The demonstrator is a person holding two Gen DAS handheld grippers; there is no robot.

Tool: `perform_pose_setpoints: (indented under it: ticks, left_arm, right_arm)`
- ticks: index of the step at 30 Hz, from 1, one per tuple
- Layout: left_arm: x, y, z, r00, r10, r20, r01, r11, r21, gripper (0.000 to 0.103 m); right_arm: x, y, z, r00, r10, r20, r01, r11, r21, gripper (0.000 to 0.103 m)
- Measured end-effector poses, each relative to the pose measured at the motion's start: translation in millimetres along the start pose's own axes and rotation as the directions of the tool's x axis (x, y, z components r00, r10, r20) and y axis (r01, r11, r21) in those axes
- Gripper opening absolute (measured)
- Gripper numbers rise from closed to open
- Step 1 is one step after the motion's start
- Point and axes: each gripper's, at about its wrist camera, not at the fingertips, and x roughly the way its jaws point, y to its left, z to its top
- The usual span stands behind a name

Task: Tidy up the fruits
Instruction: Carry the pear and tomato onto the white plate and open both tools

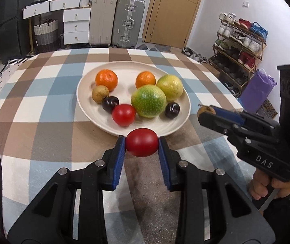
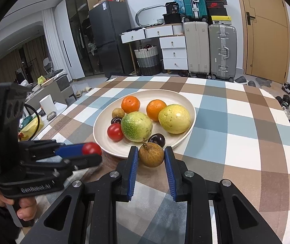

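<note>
A cream plate [image 1: 96, 113] [image 2: 104, 142] on the checked tablecloth holds two oranges, a big green fruit [image 1: 148, 101] [image 2: 136, 126], a yellow one [image 1: 169, 86] [image 2: 174, 118], a red tomato [image 1: 123, 114] [image 2: 115, 132], a small brown fruit and two dark plums. My left gripper [image 1: 142, 142] [image 2: 92, 152] is shut on a second red tomato [image 1: 142, 142] [image 2: 91, 148], just short of the plate's near rim. My right gripper [image 2: 151, 156] [image 1: 206, 112] is shut on a small brown fruit [image 2: 151, 156] [image 1: 205, 109], to the right of the plate's near edge.
The checked tablecloth [image 1: 43, 105] covers the whole table. Behind it stand suitcases [image 1: 127, 22], white drawers [image 1: 76, 25], a wooden door [image 1: 173, 10] and a shoe rack [image 1: 240, 46]. A hand [image 1: 266, 185] grips the right tool's handle.
</note>
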Motion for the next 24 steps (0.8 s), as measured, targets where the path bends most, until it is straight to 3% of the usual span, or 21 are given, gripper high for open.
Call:
perform_pose_setpoints:
  ticks: [12, 24]
  left_arm:
    - [-0.2, 34.7, 32.4, 0.995, 0.079, 0.063, -0.077, 0.997, -0.027, 0.029]
    - [11.6, 45.0, 48.9, 0.991, 0.099, 0.084, -0.095, 0.994, -0.049, 0.030]
  right_arm:
    - [-2.3, 1.4, 0.7, 1.000, 0.002, 0.013, -0.002, 1.000, 0.001, 0.027]
    - [7.9, -2.1, 22.9, 1.000, -0.013, 0.018, 0.012, 0.999, 0.037, 0.027]
